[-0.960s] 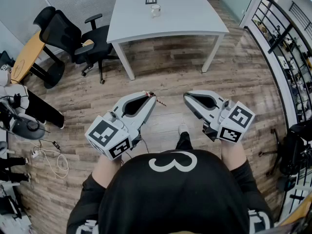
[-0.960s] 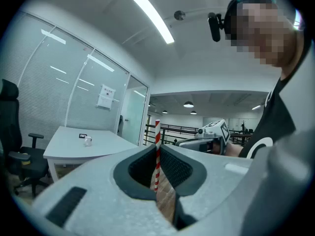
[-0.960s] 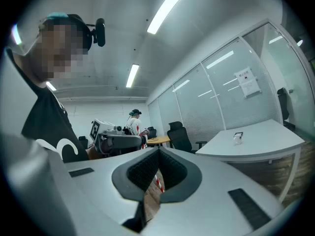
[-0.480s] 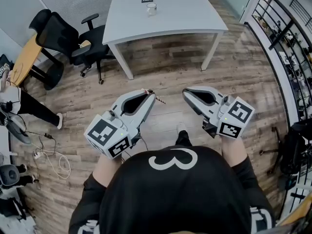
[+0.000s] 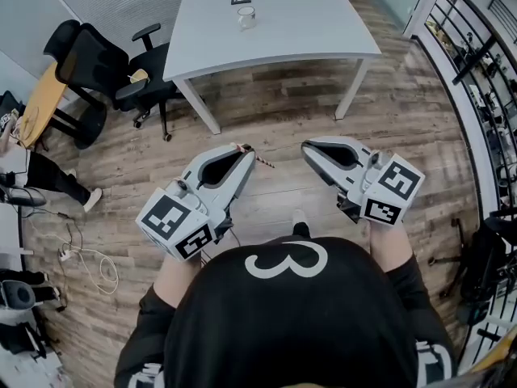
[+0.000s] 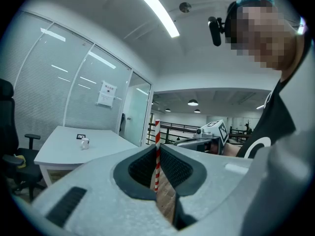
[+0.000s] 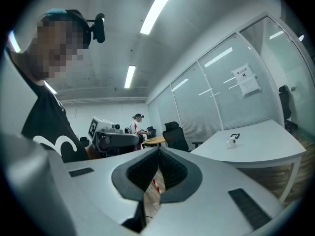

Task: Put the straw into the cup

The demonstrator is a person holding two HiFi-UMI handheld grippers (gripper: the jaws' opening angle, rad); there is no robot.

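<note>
Left hand-held gripper (image 5: pixel 241 150) clamped on straw (image 6: pixel 157 154), cup (image 5: pixel 246 17) well apart

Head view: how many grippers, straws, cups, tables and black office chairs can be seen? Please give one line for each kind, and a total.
grippers: 2, the left gripper and the right gripper
straw: 1
cup: 1
table: 1
black office chair: 1
total: 6

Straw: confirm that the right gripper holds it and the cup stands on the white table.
Wrong gripper. The left gripper holds the straw, as the left gripper view shows: its jaws are shut on it. The right gripper is shut on nothing. The cup does stand on the white table.
</note>
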